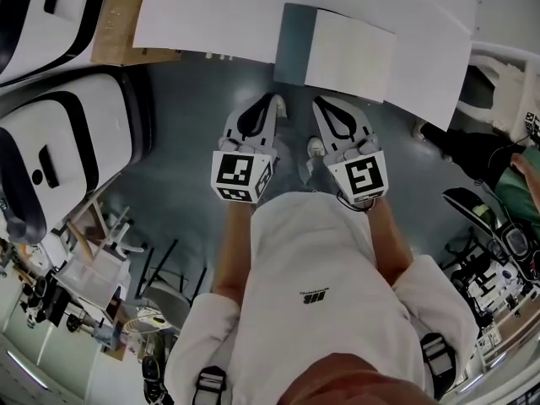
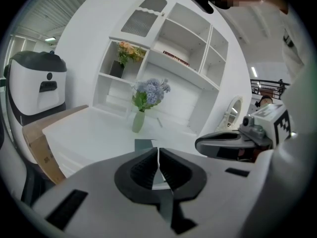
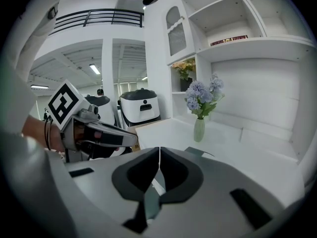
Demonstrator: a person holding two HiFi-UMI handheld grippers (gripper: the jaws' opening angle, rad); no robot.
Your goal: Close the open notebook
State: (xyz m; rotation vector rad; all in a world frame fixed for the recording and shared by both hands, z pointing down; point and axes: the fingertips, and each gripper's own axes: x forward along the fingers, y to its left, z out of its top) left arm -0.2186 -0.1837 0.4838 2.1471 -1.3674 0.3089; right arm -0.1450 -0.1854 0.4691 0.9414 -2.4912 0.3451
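Observation:
The open notebook [image 1: 350, 57] lies on the white table [image 1: 211, 15] near its front edge, with a dark teal cover [image 1: 292, 45] on the left and a white page on the right. My left gripper [image 1: 276, 99] and right gripper [image 1: 323, 102] hang side by side over the floor, just short of the table edge, and both are shut on nothing. In the left gripper view the shut jaws [image 2: 158, 151] point at the notebook's dark cover [image 2: 144, 144]. The right gripper view shows its shut jaws [image 3: 159, 150] and a corner of the notebook [image 3: 199, 152] behind them.
A vase of blue flowers [image 2: 139, 119] stands on the table behind the notebook, before a white shelf unit [image 2: 173, 43]. White machines [image 1: 67, 133] and a cardboard box [image 1: 126, 15] stand at the left. Another person [image 1: 519, 184] sits at the right edge.

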